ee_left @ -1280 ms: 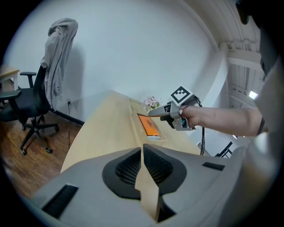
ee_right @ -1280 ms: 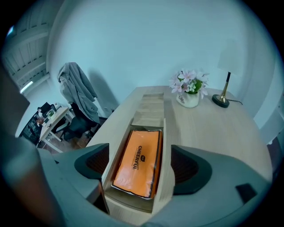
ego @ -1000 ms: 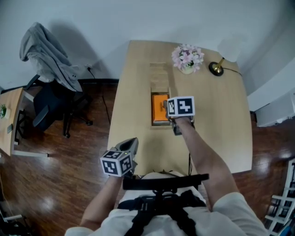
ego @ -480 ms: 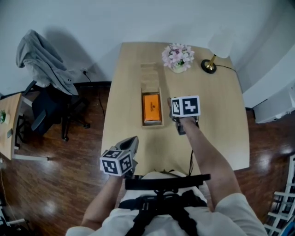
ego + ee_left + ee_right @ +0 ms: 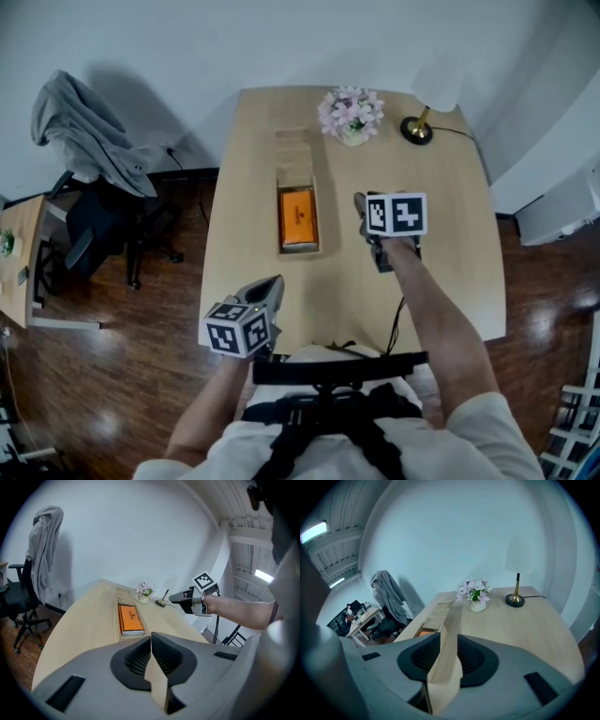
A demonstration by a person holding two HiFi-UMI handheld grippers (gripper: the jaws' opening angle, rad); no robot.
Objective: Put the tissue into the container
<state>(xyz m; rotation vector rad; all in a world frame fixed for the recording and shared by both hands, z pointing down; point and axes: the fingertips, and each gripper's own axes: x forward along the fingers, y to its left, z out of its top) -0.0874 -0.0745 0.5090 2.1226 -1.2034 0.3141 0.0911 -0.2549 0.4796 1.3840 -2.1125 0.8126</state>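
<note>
**Fig.** Head view, read w/ both gripper views. We see a pale wood table [image 5: 450, 187] carrying a long wooden container [image 5: 293, 150] that runs lengthwise away from the person. The orange tissue pack [image 5: 298, 217] lies flat inside the container's near section. The far section shows only pale wood. Neither gripper touches the pack.

**R gripper** [image 5: 361, 201]: held above the table, just right of the container and about level w/ the pack, pointing away from the person and downward. Its jaws have just been closing. In the right gripper view we find them a narrow gap apart w/ nothing between them (only table and container show beyond).

**L gripper** [image 5: 271, 285]: at the table's near edge, left of ctr, well apart from the container. In the left gripper view we read its jaws as clenched, tips meeting, nothing held. The pack and the R gripper show beyond them.

**Background:** a white pot of pink flowers [image 5: 349, 114] stands near the container's far end, to its right. A brass-footed lamp [image 5: 419, 124] w/ a white shade stands near the far right corner, its cord trailing right. Left of the table, on a dark wood floor [image 5: 141, 375], is an office chair [image 5: 94, 225] draped w/ a grey garment [image 5: 89, 117].
</note>
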